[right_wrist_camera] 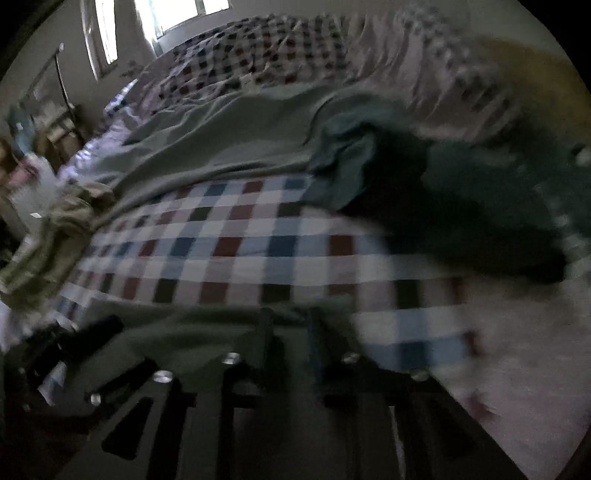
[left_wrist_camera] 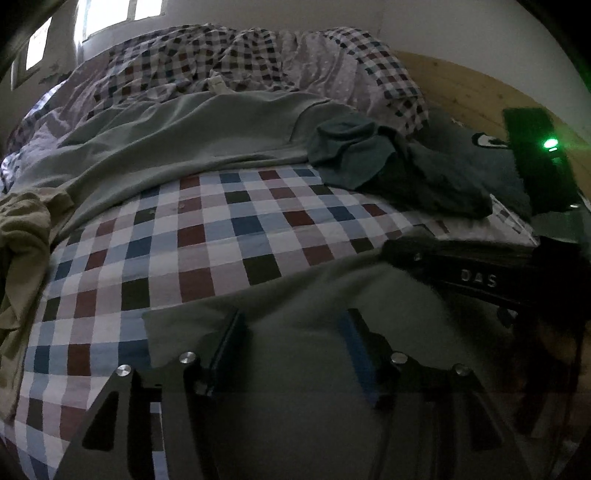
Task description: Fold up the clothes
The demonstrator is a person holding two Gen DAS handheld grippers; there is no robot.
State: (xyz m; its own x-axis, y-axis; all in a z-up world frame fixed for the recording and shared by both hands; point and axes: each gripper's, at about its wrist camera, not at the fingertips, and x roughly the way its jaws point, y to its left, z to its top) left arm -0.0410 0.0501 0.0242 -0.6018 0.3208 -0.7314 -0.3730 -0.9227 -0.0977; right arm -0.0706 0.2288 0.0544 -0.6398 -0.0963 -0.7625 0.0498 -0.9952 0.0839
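Left gripper [left_wrist_camera: 291,343] is seen wide open and right gripper [right_wrist_camera: 290,332] narrowly parted, nothing pinched, above a grey-green garment [left_wrist_camera: 295,291] at the checked bedspread's [left_wrist_camera: 207,236] near edge.

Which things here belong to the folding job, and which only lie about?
Belonging to the job:
- grey-green garment under the left gripper and right gripper
- pale green garment
- dark teal clothes
- olive garment

Just lying about:
- checkered bedcover
- wooden headboard
- window
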